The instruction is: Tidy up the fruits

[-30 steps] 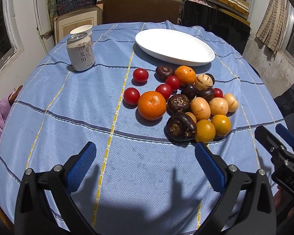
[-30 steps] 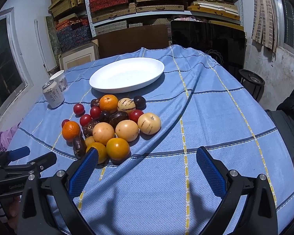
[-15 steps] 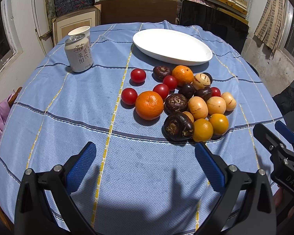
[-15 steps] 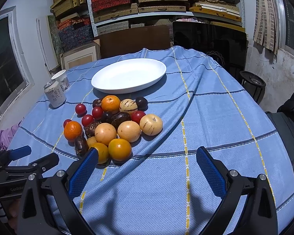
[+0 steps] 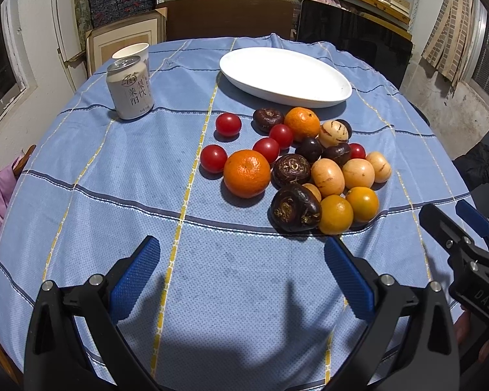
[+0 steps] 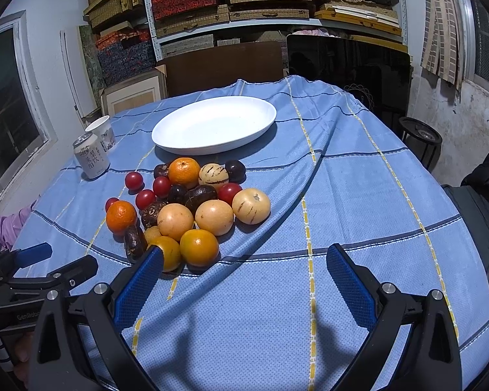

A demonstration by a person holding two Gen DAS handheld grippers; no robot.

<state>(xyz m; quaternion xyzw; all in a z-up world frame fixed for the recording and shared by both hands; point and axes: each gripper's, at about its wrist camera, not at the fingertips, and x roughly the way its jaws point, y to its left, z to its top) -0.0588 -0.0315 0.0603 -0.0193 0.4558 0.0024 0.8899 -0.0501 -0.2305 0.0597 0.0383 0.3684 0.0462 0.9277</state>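
A pile of fruit lies on the blue tablecloth: a large orange (image 5: pixel 246 173), red cherry tomatoes (image 5: pixel 213 158), dark wrinkled fruits (image 5: pixel 294 208), pale yellow striped melons (image 5: pixel 327 177) and small yellow-orange fruits (image 5: pixel 335 214). The same pile shows in the right wrist view (image 6: pixel 192 208). An empty white oval plate (image 5: pixel 285 76) (image 6: pixel 213 125) sits behind it. My left gripper (image 5: pixel 241 275) is open and empty, short of the pile. My right gripper (image 6: pixel 244 280) is open and empty, to the right of the pile.
A drink can (image 5: pixel 130 88) and a paper cup (image 5: pixel 131 52) stand at the back left. The right gripper shows at the right edge of the left wrist view (image 5: pixel 466 254); the left gripper shows at the left edge of the right wrist view (image 6: pixel 32 270). Shelves and chairs stand behind the table.
Both grippers have moved slightly forward toward the fruit pile and plate. Both stay open and empty. No fruit has moved.
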